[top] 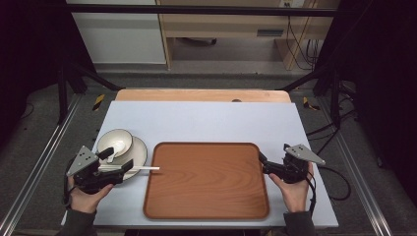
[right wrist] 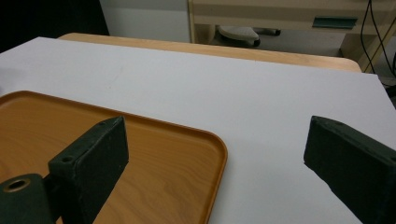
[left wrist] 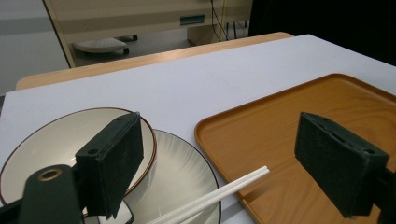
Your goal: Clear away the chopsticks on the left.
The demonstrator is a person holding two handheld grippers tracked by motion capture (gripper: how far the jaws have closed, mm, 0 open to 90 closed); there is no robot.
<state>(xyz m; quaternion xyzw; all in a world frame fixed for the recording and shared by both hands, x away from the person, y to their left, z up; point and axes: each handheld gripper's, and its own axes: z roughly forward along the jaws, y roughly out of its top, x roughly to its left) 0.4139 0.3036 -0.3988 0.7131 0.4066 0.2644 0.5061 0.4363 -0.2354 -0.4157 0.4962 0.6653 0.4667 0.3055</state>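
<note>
Two hands come in at the near edge of the table, each holding a gripper. Between them a brown wooden tray (top: 206, 179) lies flat on the white tabletop (top: 206, 120), its surface bare. Just left of the tray a pale bowl (top: 114, 143) sits on a white plate (top: 138, 152), with a white spoon (top: 114, 152) in the bowl. White chopsticks (top: 142, 168) rest across the plate, their tips reaching over the tray's left rim. At the near left, the left gripper (top: 118, 162) hangs over the plate and bowl, jaws spread wide and holding nothing. Right of the tray, the right gripper (top: 263, 163) points at its right edge, jaws likewise wide apart and empty.
</note>
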